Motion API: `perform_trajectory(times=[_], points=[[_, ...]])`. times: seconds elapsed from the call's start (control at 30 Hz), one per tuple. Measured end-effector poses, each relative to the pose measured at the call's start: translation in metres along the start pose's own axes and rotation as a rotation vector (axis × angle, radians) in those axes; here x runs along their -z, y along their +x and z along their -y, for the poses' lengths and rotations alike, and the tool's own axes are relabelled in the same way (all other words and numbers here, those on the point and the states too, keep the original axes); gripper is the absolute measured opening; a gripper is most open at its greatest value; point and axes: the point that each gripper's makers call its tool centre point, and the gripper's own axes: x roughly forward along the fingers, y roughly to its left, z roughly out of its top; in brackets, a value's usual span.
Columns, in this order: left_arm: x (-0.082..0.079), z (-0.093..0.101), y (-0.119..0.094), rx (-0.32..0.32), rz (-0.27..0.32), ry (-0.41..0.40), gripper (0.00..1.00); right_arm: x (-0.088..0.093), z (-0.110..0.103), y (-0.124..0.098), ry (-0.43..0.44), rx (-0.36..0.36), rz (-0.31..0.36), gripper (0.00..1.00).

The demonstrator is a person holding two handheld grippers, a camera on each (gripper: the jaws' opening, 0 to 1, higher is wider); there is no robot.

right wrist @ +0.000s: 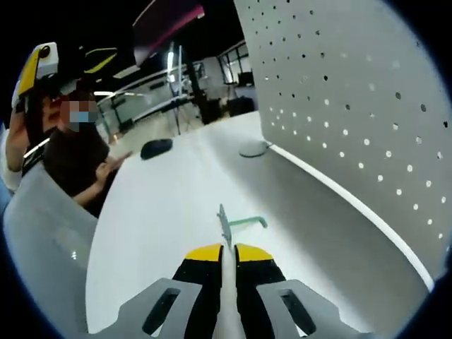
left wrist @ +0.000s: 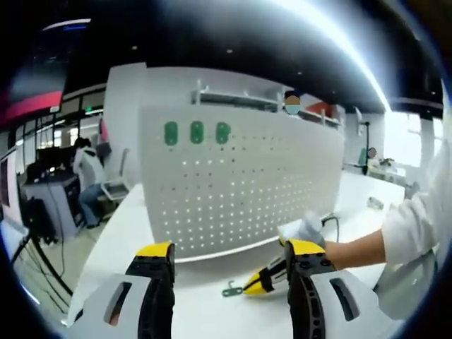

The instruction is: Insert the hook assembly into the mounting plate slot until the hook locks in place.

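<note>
Right gripper (right wrist: 224, 256) has its jaws squeezed together on the base of the little green hook (right wrist: 236, 224), which pokes out over the white table (right wrist: 155, 212). In the left gripper view, the left gripper (left wrist: 229, 258) hangs with jaws wide apart and nothing between them, the hook (left wrist: 230, 289) just past them. Farther back stands the white pegboard plate (left wrist: 247, 176), three green pieces (left wrist: 196, 132) up top left.

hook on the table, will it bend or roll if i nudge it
The small green metal hook looks thin but rigid, so it probably won't flex. Its flat plate and bent arm suggest sliding rather than rolling. It looks light, so the shut right tool pinching its edge might twist it.
</note>
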Motion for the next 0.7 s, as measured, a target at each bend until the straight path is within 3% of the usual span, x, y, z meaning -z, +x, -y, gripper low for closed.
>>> perform_trajectory(times=[0.33,0.7], points=[[0.004,0.002,0.003,0.002,-0.01,-0.005,0.64,-0.014,0.001,-0.001,0.005,-0.007,0.04,0.05],[0.006,0.0,0.003,-0.003,-0.018,-0.007,0.63,-0.019,0.003,0.007,-0.016,-0.021,0.033,0.01]])
